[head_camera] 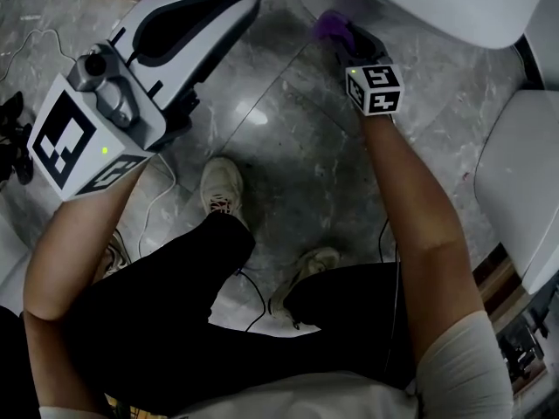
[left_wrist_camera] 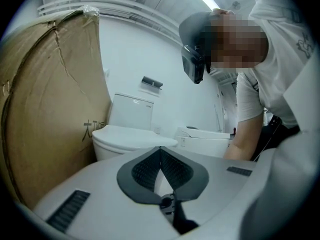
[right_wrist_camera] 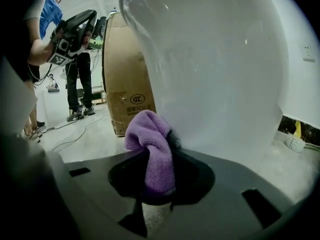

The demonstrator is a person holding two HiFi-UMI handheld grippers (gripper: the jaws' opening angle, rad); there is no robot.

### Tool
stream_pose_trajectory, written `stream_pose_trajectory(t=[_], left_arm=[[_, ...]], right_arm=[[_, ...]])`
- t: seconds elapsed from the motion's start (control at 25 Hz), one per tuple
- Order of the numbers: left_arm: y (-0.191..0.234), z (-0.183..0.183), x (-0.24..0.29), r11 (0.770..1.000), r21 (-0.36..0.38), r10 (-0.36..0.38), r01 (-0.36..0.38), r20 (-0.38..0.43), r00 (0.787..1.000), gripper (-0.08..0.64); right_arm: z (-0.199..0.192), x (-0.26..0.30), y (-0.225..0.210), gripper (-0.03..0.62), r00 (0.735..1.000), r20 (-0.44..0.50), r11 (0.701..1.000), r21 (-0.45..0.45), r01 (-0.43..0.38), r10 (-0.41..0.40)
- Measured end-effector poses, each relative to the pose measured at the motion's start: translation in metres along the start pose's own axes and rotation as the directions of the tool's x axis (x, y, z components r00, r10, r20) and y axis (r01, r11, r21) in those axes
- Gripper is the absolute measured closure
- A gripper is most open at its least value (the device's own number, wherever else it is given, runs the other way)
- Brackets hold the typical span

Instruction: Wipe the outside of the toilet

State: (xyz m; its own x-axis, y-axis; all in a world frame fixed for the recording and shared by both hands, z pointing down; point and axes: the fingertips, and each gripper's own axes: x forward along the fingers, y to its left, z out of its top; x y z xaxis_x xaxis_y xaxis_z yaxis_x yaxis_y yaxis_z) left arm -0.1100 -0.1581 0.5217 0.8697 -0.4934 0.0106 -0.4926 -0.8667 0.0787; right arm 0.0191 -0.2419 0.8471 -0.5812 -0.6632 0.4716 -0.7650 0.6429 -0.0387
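Head view, looking steeply down: a person stands on a grey marble floor (head_camera: pixel 288 138) with a gripper in each hand. The right gripper (right_wrist_camera: pixel 160 154) is held out low, at the foot of a white toilet (right_wrist_camera: pixel 215 69). Its jaws are closed on a purple cloth (right_wrist_camera: pixel 145 129), which bunches up above the jaw tips and hangs down between them. The cloth lies at the curved outer wall of the bowl, low down near the floor. Whether it actually touches the porcelain cannot be told from either view.

The left gripper (left_wrist_camera: pixel 161 156) is raised on the person's left, well apart from the toilet. Its jaws are brought together with nothing between them, and they point towards a second toilet (left_wrist_camera: pixel 127 136) with a cistern that stands against a white wall.

A tall cardboard box (left_wrist_camera: pixel 45 109) wrapped in film stands just beside that second toilet. The right gripper view also shows it, behind the bowl being wiped. The person's light shoes (head_camera: pixel 223 186) are planted on the floor between the two arms, with thin cables (head_camera: pixel 157 201) running near them. The right gripper view shows another person in a blue top (right_wrist_camera: pixel 50 11) standing in the background
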Motion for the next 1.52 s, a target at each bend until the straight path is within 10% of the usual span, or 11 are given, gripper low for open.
stream_pose_trajectory(t=[0.72, 1.16, 1.4, 1.52], left_arm=[[-0.022, -0.006, 0.04, 0.999, -0.017, -0.046, 0.046, 0.025, 0.999, 0.554], [-0.027, -0.014, 0.053, 0.996, -0.028, -0.078, 0.079, 0.019, 0.997, 0.554], [-0.027, -0.018, 0.051, 0.996, -0.012, -0.087, 0.087, -0.009, 0.996, 0.554], [-0.025, -0.018, 0.047, 0.997, -0.013, -0.076, 0.076, -0.009, 0.997, 0.554]], right_arm=[[0.142, -0.133, 0.016, 0.488, 0.968, 0.227, 0.985, -0.159, -0.071, 0.107], [0.123, -0.186, -0.074, 0.488, 0.97, 0.23, 0.987, -0.114, 0.111, -0.083], [0.139, -0.224, -0.178, 0.5, 0.88, 0.304, 0.931, 0.113, 0.348, -0.366], [0.154, -0.223, -0.182, 0.502, 0.866, 0.333, 0.928, 0.131, 0.35, -0.374]])
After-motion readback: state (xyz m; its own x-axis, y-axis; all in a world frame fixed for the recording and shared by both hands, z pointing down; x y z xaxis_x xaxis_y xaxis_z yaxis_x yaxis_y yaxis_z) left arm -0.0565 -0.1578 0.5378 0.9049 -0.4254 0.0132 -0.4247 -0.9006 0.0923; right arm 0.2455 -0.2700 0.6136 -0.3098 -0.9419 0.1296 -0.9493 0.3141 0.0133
